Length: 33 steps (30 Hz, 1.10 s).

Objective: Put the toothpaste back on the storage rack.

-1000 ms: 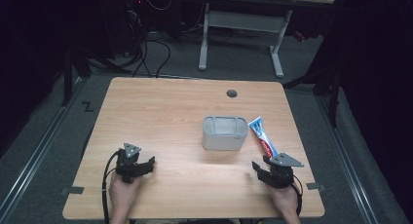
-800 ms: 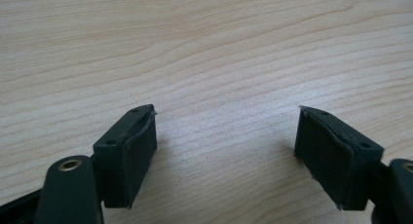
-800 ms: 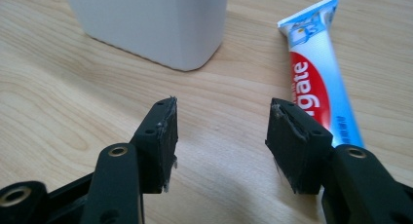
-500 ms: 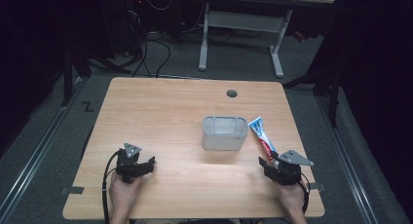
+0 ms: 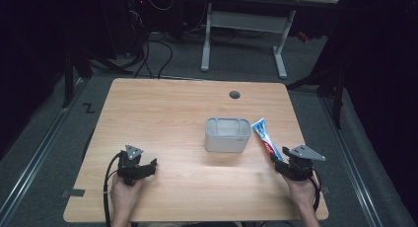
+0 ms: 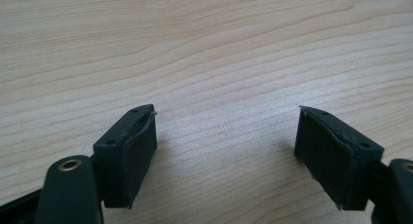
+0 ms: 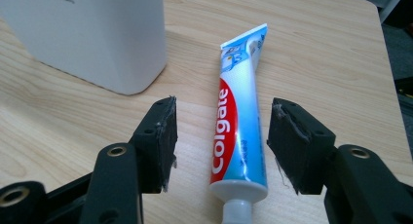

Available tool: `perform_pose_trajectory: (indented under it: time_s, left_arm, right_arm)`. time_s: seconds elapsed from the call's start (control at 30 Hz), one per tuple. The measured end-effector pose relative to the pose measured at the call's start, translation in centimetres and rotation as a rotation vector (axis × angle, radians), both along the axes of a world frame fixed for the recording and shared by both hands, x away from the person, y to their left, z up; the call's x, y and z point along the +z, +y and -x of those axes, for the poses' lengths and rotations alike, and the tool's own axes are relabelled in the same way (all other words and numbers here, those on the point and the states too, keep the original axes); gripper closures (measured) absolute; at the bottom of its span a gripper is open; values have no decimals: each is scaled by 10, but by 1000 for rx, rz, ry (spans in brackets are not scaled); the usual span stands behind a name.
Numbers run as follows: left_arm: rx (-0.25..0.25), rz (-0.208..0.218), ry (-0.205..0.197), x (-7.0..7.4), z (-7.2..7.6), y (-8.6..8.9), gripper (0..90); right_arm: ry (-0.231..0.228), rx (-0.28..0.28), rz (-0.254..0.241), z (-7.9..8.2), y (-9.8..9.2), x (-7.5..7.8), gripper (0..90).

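Observation:
A red, white and blue toothpaste tube (image 5: 264, 136) (image 7: 239, 136) lies flat on the wooden table (image 5: 162, 118), just right of a pale grey open-top container (image 5: 227, 134) (image 7: 92, 34). My right gripper (image 5: 282, 164) (image 7: 221, 136) is open, its jaws standing either side of the tube's cap end without touching it. At the table's front left, my left gripper (image 5: 144, 169) (image 6: 226, 146) rests open over bare wood with nothing between its jaws.
A round cable hole (image 5: 234, 94) sits near the table's far edge. Beyond the table stand a white desk frame (image 5: 244, 27) and loose cables (image 5: 153, 49) on the dark floor. The table's right edge (image 7: 384, 63) runs close to the tube.
My right gripper has slid forward and slightly right so its jaws now flank the tube's cap end. The left gripper has stayed put.

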<state>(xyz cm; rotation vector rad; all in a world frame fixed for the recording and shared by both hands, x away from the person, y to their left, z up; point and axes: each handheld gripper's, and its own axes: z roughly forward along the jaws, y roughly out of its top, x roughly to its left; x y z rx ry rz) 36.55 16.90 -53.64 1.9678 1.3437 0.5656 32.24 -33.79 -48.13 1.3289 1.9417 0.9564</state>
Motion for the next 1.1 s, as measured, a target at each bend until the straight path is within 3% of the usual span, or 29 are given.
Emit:
perform_pose_trajectory:
  time_s: [0.3, 0.6, 0.9, 1.03, 1.1]
  left_arm:
    - [0, 2, 0, 0, 0, 0, 237]
    - [0, -2, -2, 0, 0, 0, 237]
    - [3, 17, 1, 0, 0, 2, 235]
    - [0, -13, -1, 0, 1, -1, 227]
    - [1, -8, -2, 0, 1, -1, 228]
  right_arm:
    - [20, -11, 14, -15, -4, 10, 454]
    - [51, -23, -10, -28, -9, 11, 461]
    - [101, -12, 38, -41, -2, 19, 459]
    - [120, -14, 54, -49, 0, 18, 459]
    - [125, -13, 56, -53, 2, 18, 457]
